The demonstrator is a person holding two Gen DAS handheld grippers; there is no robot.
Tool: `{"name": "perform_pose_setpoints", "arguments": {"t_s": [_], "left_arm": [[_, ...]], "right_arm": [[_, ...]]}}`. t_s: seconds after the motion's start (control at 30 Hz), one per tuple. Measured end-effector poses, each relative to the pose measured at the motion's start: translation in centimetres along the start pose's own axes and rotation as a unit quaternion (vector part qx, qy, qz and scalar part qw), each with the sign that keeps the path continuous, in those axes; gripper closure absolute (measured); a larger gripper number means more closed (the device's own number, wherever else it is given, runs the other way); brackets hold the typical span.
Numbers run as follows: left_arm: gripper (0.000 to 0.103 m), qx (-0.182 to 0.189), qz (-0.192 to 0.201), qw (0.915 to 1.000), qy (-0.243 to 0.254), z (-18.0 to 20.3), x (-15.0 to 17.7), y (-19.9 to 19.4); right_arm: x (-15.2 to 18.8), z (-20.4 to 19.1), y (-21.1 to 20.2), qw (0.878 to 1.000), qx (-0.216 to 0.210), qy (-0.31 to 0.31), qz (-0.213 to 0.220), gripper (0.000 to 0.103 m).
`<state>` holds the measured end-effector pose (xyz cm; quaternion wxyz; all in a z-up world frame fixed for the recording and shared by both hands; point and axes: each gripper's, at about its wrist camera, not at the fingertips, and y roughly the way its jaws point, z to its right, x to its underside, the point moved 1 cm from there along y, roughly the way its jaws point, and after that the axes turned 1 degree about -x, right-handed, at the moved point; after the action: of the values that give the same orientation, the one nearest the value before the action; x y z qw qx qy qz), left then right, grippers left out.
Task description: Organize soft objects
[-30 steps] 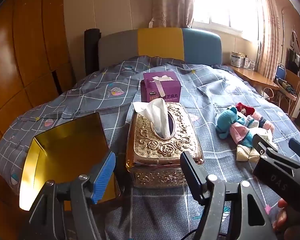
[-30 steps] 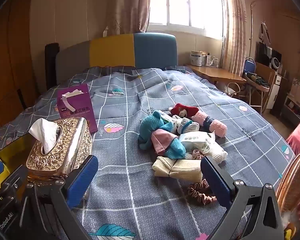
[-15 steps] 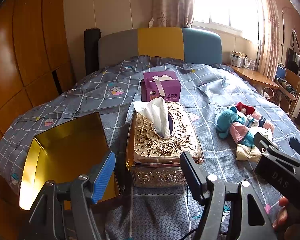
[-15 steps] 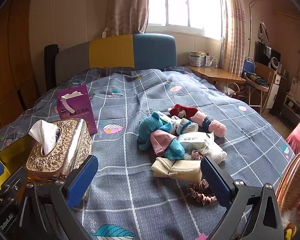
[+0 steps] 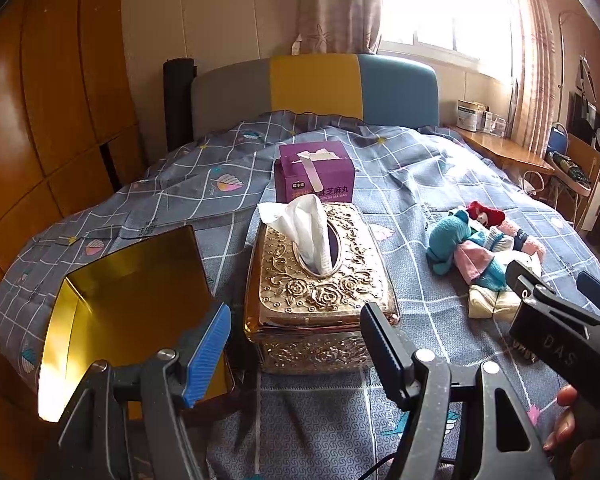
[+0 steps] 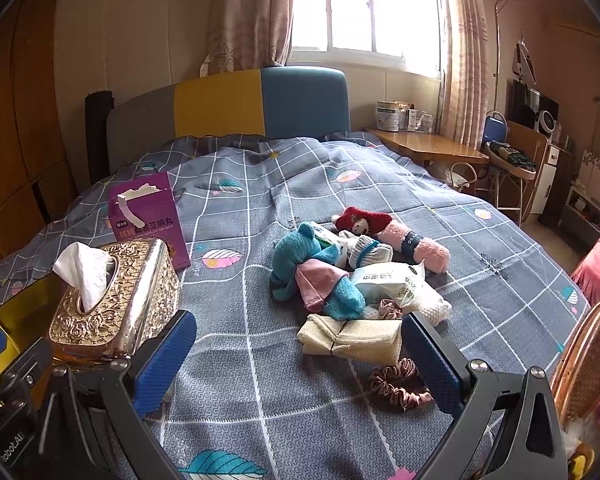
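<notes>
A pile of soft things lies on the bed: a blue plush toy (image 6: 300, 254), a red and pink plush (image 6: 388, 230), a white wipes pack (image 6: 392, 282), a folded beige cloth (image 6: 352, 338) and a pink scrunchie (image 6: 398, 386). The pile also shows in the left wrist view (image 5: 472, 248). My right gripper (image 6: 300, 364) is open and empty, just short of the beige cloth. My left gripper (image 5: 296, 344) is open and empty, in front of the gold tissue box (image 5: 320, 280), with an open gold tin (image 5: 128, 296) to its left.
A purple carton (image 5: 316, 178) stands behind the tissue box. A wicker basket rim (image 6: 584, 368) is at the right edge. The grey checked bedspread (image 6: 260, 392) runs back to the headboard (image 6: 228, 104). A wooden desk (image 6: 428, 146) stands beside the bed.
The right wrist view has shifted very slightly. Both grippers stay open and the objects have not moved.
</notes>
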<state>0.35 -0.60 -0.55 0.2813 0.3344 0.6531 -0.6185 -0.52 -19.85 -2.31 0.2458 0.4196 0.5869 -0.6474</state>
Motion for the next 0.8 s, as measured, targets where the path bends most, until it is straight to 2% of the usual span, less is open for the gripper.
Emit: {"name": "perform_pose_setpoints", "arguments": {"t_s": [0.23, 0.27, 0.33, 0.37, 0.43, 0.5, 0.6, 0.67, 0.7, 0.8], "left_arm": [[0.035, 0.012, 0.004, 0.9998, 0.018, 0.6, -0.2, 0.0], [0.035, 0.02, 0.004, 0.9995, 0.024, 0.8, -0.3, 0.0], [0.035, 0.053, 0.028, 0.998, 0.021, 1.2, -0.5, -0.3], [0.034, 0.078, 0.033, 0.9962, 0.019, 1.5, -0.8, -0.4], [0.03, 0.139, 0.031, 0.989, 0.039, 2.6, -1.7, -0.6], [0.023, 0.208, 0.02, 0.9767, 0.049, 4.0, -2.7, -0.8], [0.021, 0.239, 0.025, 0.9672, 0.083, 7.2, -3.5, -1.3], [0.021, 0.259, 0.009, 0.9593, 0.113, 9.7, -3.6, -0.6], [0.021, 0.271, -0.025, 0.9551, 0.117, 9.9, -3.5, 0.7], [0.021, 0.318, -0.08, 0.9379, 0.114, 12.3, -2.9, 2.8]], "right_arm": [[-0.5, 2.0, 0.2, 1.0, 0.011, 0.019, -0.001, 0.0], [-0.7, 2.4, 0.3, 1.0, 0.01, 0.023, -0.004, 0.0], [-1.0, 3.6, 0.4, 0.999, 0.01, 0.032, -0.009, 0.0], [-1.1, 4.3, 0.4, 0.999, 0.009, 0.036, -0.01, 0.0], [-1.5, 6.0, 0.3, 0.998, 0.004, 0.053, -0.018, 0.0], [-1.7, 8.1, 0.4, 0.996, -0.012, 0.076, -0.034, 0.0], [-1.7, 11.8, 0.2, 0.993, -0.013, 0.111, -0.046, 0.0], [-1.4, 14.4, -0.1, 0.988, -0.005, 0.143, -0.052, 0.0], [-1.3, 15.8, -0.2, 0.985, -0.002, 0.163, -0.055, 0.0], [-0.8, 19.5, -0.6, 0.976, 0.016, 0.208, -0.061, 0.0]]}}
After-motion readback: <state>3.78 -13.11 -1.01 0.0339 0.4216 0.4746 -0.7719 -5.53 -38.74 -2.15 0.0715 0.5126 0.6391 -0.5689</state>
